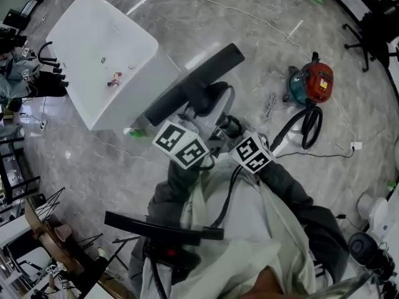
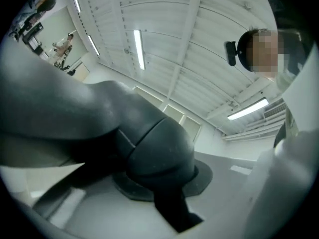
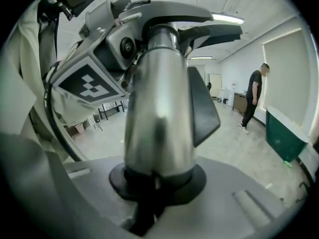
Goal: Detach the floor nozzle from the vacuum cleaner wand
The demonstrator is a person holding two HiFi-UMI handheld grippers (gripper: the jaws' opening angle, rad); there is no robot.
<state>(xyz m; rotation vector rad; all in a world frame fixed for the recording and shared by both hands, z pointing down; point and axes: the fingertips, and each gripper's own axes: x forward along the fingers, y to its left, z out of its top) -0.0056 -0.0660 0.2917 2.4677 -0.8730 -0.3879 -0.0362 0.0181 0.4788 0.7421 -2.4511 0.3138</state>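
Note:
The dark grey floor nozzle is lifted off the floor in front of me, its long bar slanting from lower left to upper right. Its rounded neck fills the left gripper view, with my left gripper shut on it. The chrome wand runs up between the jaws of my right gripper, which is shut on it just below the nozzle. In the head view the left gripper and right gripper sit close together, marker cubes side by side.
A white table stands at the upper left. The red and teal vacuum body with its black hose lies on the floor to the right, cables trailing nearby. A person stands far off by a wall.

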